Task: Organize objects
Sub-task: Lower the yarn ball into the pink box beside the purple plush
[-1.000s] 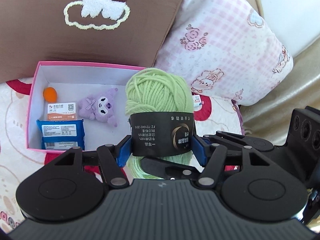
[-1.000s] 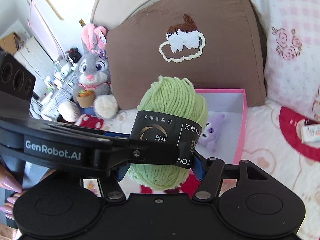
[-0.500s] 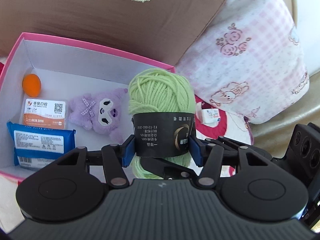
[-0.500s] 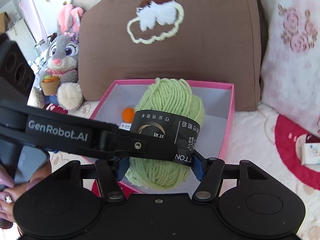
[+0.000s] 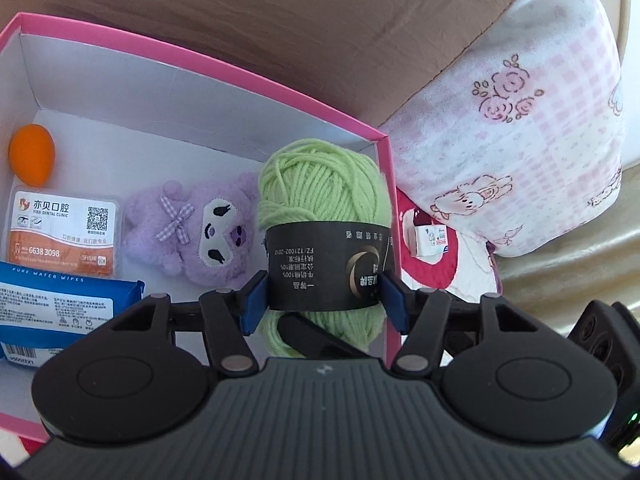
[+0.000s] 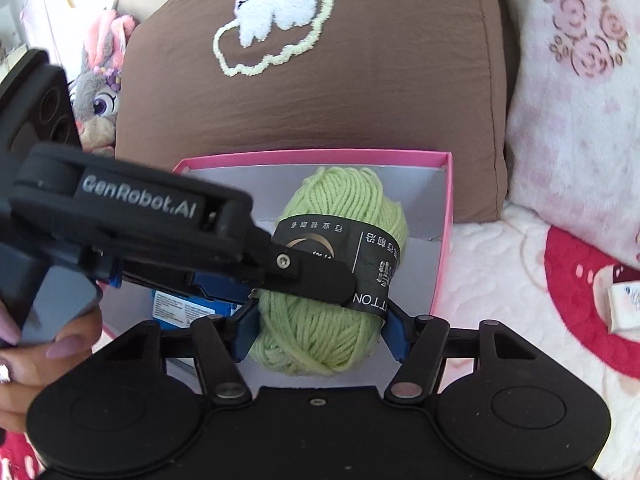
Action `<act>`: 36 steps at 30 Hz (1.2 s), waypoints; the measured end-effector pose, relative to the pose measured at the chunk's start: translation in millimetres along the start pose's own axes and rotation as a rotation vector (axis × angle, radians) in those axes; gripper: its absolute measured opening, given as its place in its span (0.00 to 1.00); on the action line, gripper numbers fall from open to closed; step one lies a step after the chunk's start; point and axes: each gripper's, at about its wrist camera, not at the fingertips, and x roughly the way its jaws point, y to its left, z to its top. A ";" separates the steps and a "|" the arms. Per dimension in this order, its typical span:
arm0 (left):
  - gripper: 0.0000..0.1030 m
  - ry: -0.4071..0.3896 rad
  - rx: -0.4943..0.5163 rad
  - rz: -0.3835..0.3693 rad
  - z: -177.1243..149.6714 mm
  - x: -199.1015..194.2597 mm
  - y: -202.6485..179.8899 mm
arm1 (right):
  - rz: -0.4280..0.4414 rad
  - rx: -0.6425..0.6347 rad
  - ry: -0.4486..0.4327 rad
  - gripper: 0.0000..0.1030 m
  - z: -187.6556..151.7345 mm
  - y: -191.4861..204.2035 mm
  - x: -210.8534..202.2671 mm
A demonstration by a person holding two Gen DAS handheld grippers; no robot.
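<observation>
A green yarn ball [image 5: 320, 184] with a black paper band hangs over the right end of the pink box [image 5: 280, 80], close to its right wall. My left gripper [image 5: 324, 304] has its blue pads on the band's two sides; its jaws are opening a little, with the yarn still between them. In the right wrist view my right gripper [image 6: 320, 332] clamps the lower part of the same yarn ball [image 6: 348, 200], its jaws also easing apart. One left finger [image 6: 280, 264] crosses in front of the band there.
In the box lie an orange ball [image 5: 31, 152], a dental card case [image 5: 60, 236], a purple plush [image 5: 192, 232] and blue wipes [image 5: 52, 312]. A brown pillow [image 6: 360, 100] and a pink pillow [image 5: 520, 120] stand behind. A small white packet [image 5: 432, 240] lies right of the box. A hand [image 6: 40, 368] holds the left gripper.
Both grippers have come down and forward with the yarn ball, from above the bed to just over the box's right end. The box now fills much more of both views.
</observation>
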 end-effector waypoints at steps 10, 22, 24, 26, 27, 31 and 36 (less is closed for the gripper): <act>0.58 0.046 -0.124 -0.110 5.8 10.2 26.3 | -0.058 -0.129 0.014 0.62 0.1 5.8 2.2; 0.56 0.054 -0.222 -0.096 23.2 32.2 37.7 | -0.241 -0.299 0.140 0.66 15.6 29.3 33.9; 0.55 0.056 -0.227 -0.108 23.4 32.9 41.8 | -0.225 -0.337 0.145 0.67 12.9 29.1 32.4; 0.55 0.057 -0.235 -0.120 22.0 32.5 44.9 | -0.201 -0.360 0.145 0.68 11.2 27.4 29.9; 0.55 0.056 -0.235 -0.125 21.5 32.8 46.1 | -0.185 -0.364 0.144 0.68 10.9 25.6 28.4; 0.55 0.055 -0.218 -0.123 20.8 31.3 46.9 | -0.139 -0.370 0.133 0.67 10.6 19.0 24.1; 0.59 0.014 -0.135 -0.062 16.2 23.7 33.1 | -0.082 -0.344 0.107 0.67 8.6 12.1 12.2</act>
